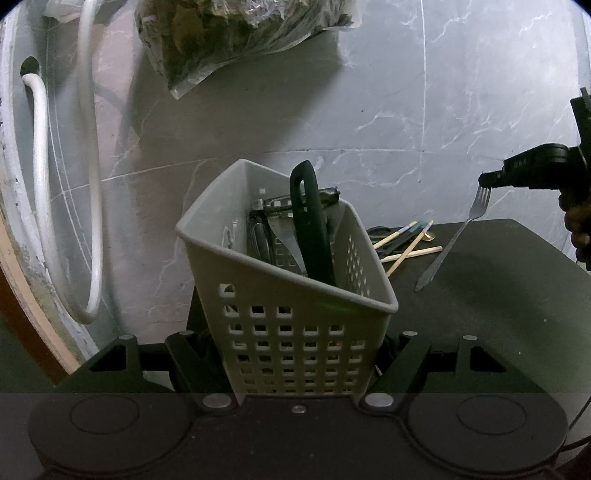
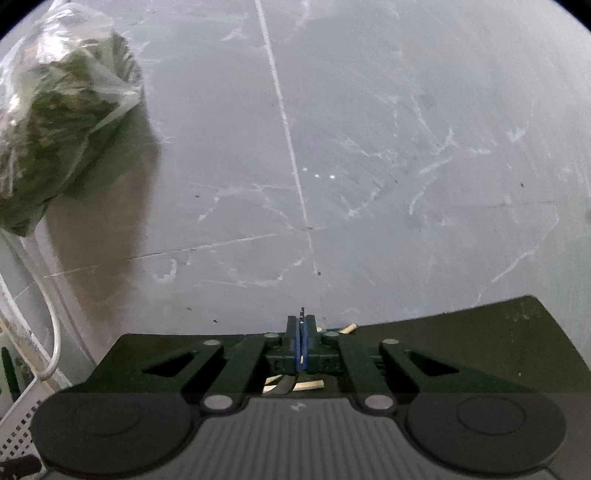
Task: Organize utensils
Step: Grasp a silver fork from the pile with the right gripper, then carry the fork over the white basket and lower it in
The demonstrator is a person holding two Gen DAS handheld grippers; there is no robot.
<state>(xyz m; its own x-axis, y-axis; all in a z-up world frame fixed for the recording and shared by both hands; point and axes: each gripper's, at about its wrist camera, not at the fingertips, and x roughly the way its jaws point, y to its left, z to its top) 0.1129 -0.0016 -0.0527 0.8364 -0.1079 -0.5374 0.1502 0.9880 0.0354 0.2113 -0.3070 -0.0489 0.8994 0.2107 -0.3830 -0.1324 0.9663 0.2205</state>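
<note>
A pale perforated utensil basket (image 1: 295, 332) stands on the black table (image 1: 498, 295), and my left gripper (image 1: 299, 369) is shut on its lower wall, fingers either side. In the basket are a dark-handled utensil (image 1: 312, 229) and metal tools (image 1: 273, 206). My right gripper (image 1: 489, 181) shows at the right of the left wrist view, shut on the tine end of a metal fork (image 1: 450, 243) that hangs with its handle tip on the table. In the right wrist view the right gripper (image 2: 301, 325) is shut, with the fork tines (image 2: 303, 312) poking up between the pads.
Chopsticks (image 1: 406, 247) and a dark utensil lie on the table behind the basket. A grey marble wall (image 1: 369, 110) stands behind. A plastic bag of greens (image 1: 229, 33) hangs at the upper left. A white hose (image 1: 92, 184) loops at the left.
</note>
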